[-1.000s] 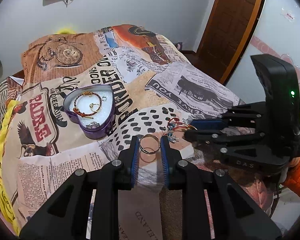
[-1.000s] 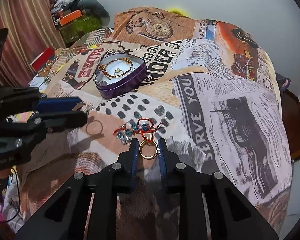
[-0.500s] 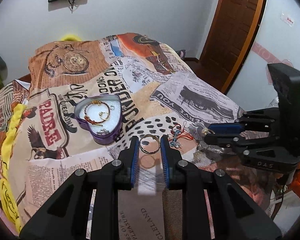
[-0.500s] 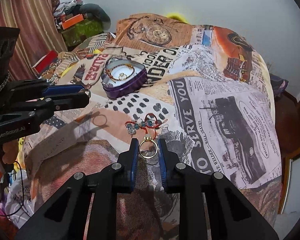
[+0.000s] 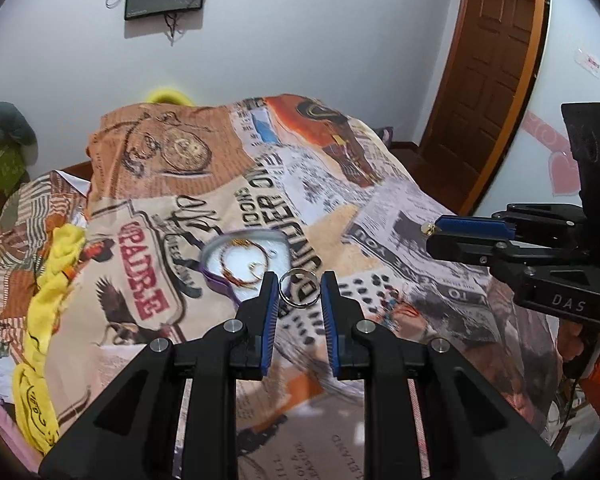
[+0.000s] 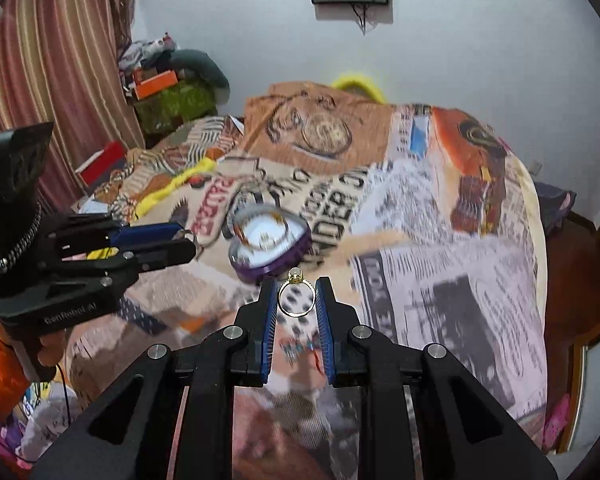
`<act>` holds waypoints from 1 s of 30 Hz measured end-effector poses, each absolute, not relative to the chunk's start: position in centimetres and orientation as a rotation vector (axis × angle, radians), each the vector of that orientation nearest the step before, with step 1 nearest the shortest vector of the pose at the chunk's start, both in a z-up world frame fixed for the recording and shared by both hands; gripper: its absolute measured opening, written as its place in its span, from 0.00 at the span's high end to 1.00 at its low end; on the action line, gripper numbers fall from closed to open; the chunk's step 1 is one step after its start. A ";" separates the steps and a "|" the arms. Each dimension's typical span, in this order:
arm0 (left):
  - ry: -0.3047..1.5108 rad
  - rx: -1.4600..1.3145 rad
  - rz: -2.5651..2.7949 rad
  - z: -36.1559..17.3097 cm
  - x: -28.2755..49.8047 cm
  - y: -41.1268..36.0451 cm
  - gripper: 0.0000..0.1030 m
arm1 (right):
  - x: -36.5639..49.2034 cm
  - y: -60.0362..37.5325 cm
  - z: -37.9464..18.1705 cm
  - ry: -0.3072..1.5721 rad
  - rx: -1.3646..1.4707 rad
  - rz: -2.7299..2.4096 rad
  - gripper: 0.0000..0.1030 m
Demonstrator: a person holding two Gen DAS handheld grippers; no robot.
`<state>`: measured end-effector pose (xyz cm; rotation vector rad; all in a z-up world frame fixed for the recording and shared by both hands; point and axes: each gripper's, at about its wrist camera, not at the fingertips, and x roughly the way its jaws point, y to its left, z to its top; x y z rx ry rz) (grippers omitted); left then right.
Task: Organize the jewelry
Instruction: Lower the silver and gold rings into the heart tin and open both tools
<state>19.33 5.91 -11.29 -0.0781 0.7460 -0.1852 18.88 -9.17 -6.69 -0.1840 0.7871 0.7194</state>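
My left gripper is shut on a plain silver ring and holds it above the bed. My right gripper is shut on a gold ring with a pale stone, also lifted. A purple heart-shaped tin lies open on the patterned bedspread, with a red-and-gold bracelet and small pieces inside; it also shows in the right wrist view. A red-corded beaded bracelet lies on the bedspread below the right gripper. The left gripper shows at left.
The patterned bedspread covers the whole bed. A yellow cloth lies along its left edge. A brown door stands at the right. Clutter and a curtain stand beyond the bed's left side.
Both grippers have risen higher above the bed with their rings still held. The tin and the beaded bracelet now sit lower and farther off in both views.
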 end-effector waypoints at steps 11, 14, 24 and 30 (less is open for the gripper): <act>0.716 -0.109 -0.128 -11.0 20.9 9.2 0.80 | 20.9 -5.9 -6.3 0.746 -0.181 0.756 0.83; 0.724 -0.113 -0.120 -11.6 21.6 9.8 0.80 | 21.7 -5.1 -6.8 0.756 -0.181 0.763 0.83; 0.799 -0.146 -0.140 -15.1 24.6 10.9 0.80 | 24.1 -2.6 -9.4 0.831 -0.204 0.781 0.83; 0.837 -0.154 -0.157 -16.8 26.7 10.9 0.80 | 25.7 -1.4 -11.1 0.892 -0.221 0.789 0.83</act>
